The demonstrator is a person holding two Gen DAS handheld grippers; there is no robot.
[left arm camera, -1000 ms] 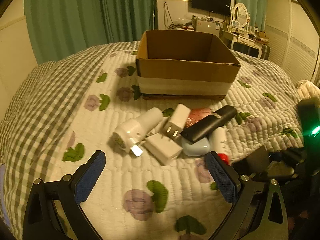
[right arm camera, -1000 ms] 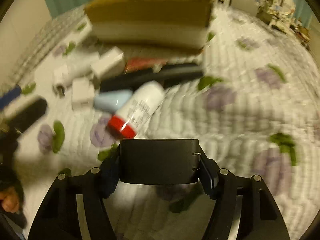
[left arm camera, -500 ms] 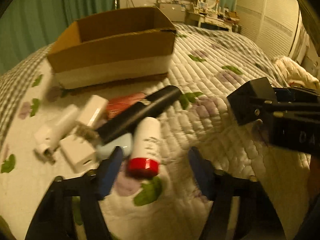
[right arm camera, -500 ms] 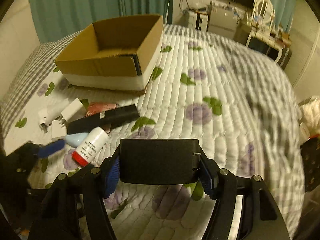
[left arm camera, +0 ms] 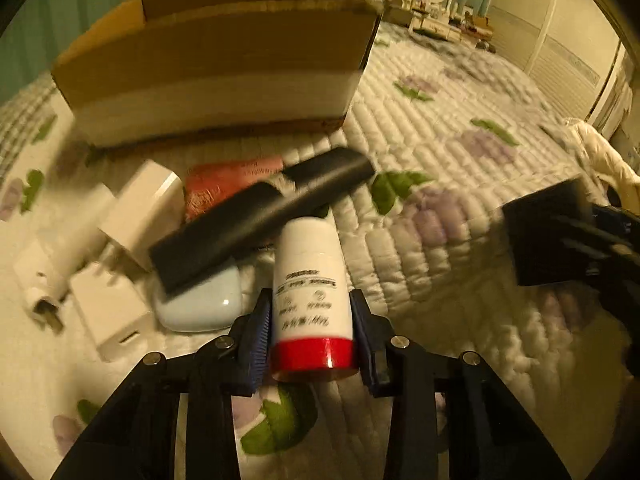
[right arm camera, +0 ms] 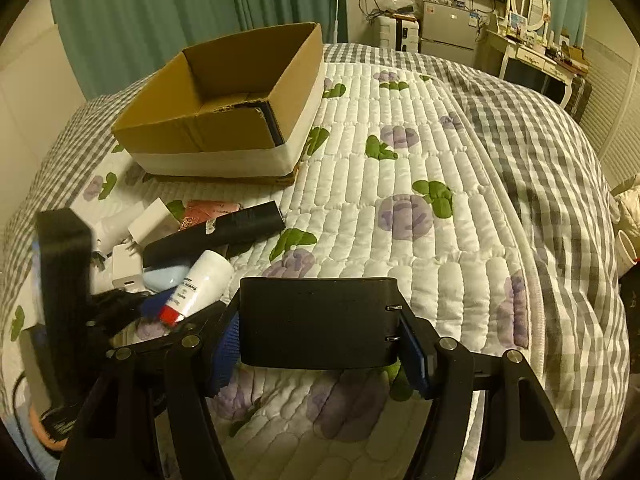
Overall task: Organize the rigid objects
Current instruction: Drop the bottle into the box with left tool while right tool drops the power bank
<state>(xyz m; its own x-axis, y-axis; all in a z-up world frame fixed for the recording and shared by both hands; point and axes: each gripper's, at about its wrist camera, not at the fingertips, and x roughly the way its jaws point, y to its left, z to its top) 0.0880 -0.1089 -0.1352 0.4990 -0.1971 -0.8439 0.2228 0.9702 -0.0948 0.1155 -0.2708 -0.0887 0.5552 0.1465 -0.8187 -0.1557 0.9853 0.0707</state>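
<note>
Gripping: left gripper point(left arm camera: 311, 334) is clamped on the bottle point(left arm camera: 310, 300), pads on both sides just above its red cap.
Right gripper point(right arm camera: 320, 332): clamped on a black case point(right arm camera: 318, 322), held above the quilt point(right arm camera: 440, 208), well apart from the pile.
Bottle: lying in the near edge of the pile, far end touching the black remote point(left arm camera: 260, 220); whether it is lifted off the quilt I cannot tell.
Box point(right arm camera: 224, 104): open, beyond the pile; something dark lies at one inside wall, unclear what.
Pile left: remote, blue case point(left arm camera: 200, 304), white chargers point(left arm camera: 140, 208), red packet point(left arm camera: 224, 186), a white cylinder point(left arm camera: 52, 264).
Progress: early, by my reading; nearly everything is outside the box.
Next: probably both held items go into the box, then the rest, one by one.
</note>
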